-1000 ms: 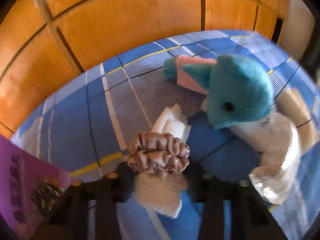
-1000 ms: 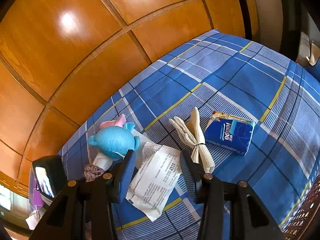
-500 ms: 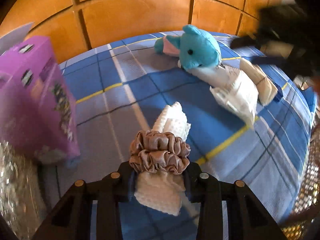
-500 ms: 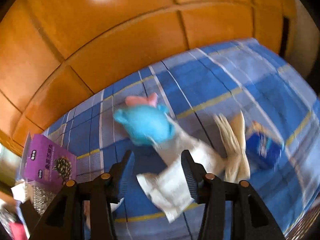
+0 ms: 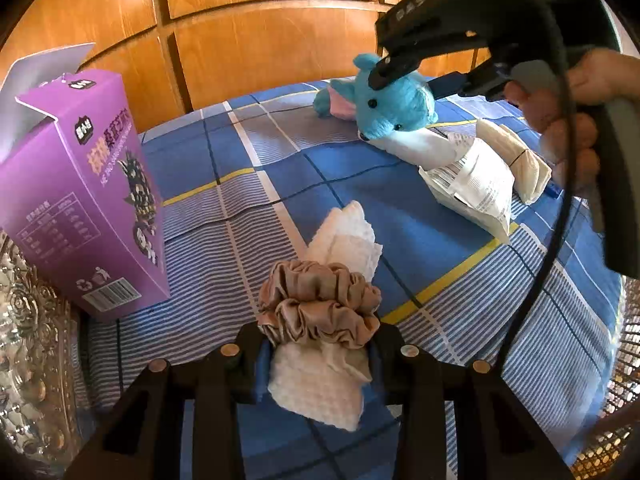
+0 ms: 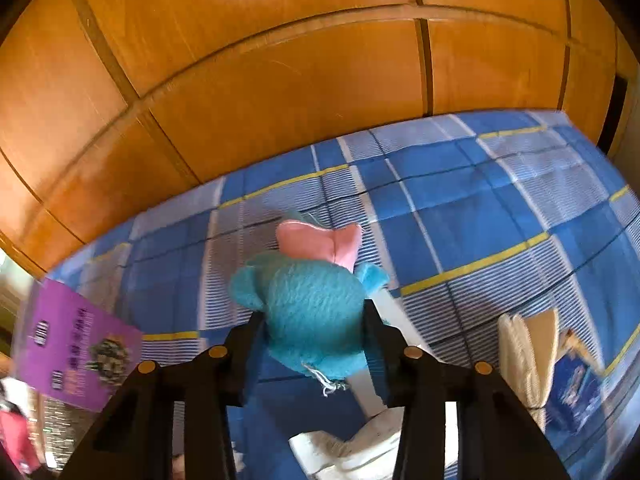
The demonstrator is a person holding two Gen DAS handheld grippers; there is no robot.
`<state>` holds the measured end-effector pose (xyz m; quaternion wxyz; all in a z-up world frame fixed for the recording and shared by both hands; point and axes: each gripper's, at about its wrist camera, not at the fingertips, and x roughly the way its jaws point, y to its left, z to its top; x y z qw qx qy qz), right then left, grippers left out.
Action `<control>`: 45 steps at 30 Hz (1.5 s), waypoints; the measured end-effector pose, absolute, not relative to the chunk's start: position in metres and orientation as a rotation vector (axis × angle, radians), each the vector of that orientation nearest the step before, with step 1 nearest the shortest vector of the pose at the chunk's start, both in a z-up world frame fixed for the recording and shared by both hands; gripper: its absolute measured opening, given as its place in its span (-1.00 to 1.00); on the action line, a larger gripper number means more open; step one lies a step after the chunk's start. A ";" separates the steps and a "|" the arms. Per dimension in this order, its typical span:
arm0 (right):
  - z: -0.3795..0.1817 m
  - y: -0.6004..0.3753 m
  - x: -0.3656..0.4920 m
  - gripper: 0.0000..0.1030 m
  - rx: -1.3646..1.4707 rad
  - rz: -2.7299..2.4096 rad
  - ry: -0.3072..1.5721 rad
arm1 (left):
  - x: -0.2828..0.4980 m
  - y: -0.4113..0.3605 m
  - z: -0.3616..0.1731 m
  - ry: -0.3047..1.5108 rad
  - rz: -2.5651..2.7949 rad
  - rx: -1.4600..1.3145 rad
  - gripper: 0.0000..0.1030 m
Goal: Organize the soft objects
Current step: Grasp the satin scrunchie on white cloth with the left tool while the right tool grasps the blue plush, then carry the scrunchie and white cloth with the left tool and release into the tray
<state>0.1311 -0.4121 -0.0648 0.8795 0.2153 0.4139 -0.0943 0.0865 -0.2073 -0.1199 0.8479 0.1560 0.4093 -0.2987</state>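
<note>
Blue plush toy between closing right fingers; left fingers grasp scrunchie-wrapped cloth

A home bedroom: a bed under a blue plaid sheet, glossy wooden wardrobe panels behind it, a plush toy lying there.

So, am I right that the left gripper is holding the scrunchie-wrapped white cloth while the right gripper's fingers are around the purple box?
Not quite: the right gripper has its fingers around the blue plush toy, not the purple box, which stands apart on the bedsheet, as the right wrist view shows. The left gripper does hold the white cloth with the scrunchie around it.
</note>
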 end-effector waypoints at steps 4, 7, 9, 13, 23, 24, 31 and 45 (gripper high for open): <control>-0.063 -0.410 0.134 -0.17 0.489 -0.109 0.849 | 0.089 -0.203 -0.114 0.912 -0.624 0.290 -0.29; -0.074 -0.400 0.143 -0.16 0.442 -0.107 0.927 | 0.095 -0.197 -0.102 0.935 -0.613 0.249 -0.29; -0.081 -0.394 0.148 -0.15 0.413 -0.106 0.958 | 0.095 -0.193 -0.085 0.912 -0.622 0.220 -0.29; -0.084 -0.378 0.150 -0.14 0.314 -0.121 0.967 | 0.094 -0.190 -0.042 0.823 -0.640 0.193 -0.29; -0.085 -0.373 0.148 -0.12 0.270 -0.141 0.966 | 0.141 -0.217 0.025 0.785 -0.639 0.191 -0.27; -0.085 -0.373 0.149 -0.11 0.267 -0.139 0.969 | 0.152 -0.223 0.028 0.788 -0.625 0.207 -0.27; -0.087 -0.365 0.149 -0.08 0.192 -0.146 0.967 | 0.218 -0.207 0.046 0.804 -0.485 0.137 -0.27; -0.092 -0.356 0.148 -0.02 0.098 -0.159 0.965 | 0.213 0.025 0.056 0.725 -0.070 -0.001 -0.27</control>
